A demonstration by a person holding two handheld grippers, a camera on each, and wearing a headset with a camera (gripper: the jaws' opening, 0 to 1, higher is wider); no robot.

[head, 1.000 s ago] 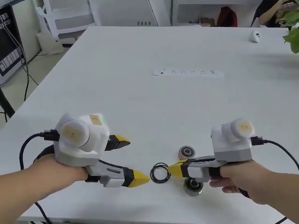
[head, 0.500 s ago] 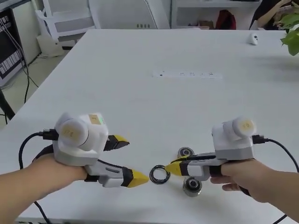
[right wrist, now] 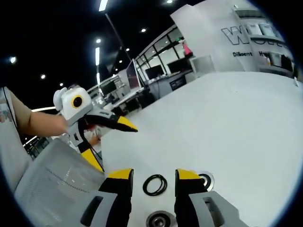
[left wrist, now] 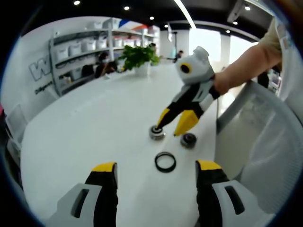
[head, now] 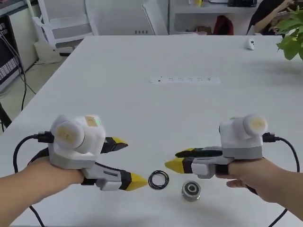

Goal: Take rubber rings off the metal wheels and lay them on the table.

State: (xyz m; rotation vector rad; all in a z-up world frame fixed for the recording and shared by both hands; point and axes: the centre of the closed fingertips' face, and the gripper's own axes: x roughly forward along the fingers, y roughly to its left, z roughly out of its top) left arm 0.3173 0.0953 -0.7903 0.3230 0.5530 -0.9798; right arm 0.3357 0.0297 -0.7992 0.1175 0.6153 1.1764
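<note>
rubber ring [head: 158, 179] off, on tabletop [head: 142, 104] | left gripper [head: 130, 161] wide open, empty | right gripper [head: 176, 159] half open, empty | next, likely: hold metal wheel [head: 191, 189], pull its ring

The left gripper [head: 130, 161] and right gripper [head: 176, 159] are each formed of a white housing with a round cap, black jaws and yellow tips. Black cables [head: 22, 146] are run from their rears. A tan short sleeve [left wrist: 279, 33] is worn.
</note>
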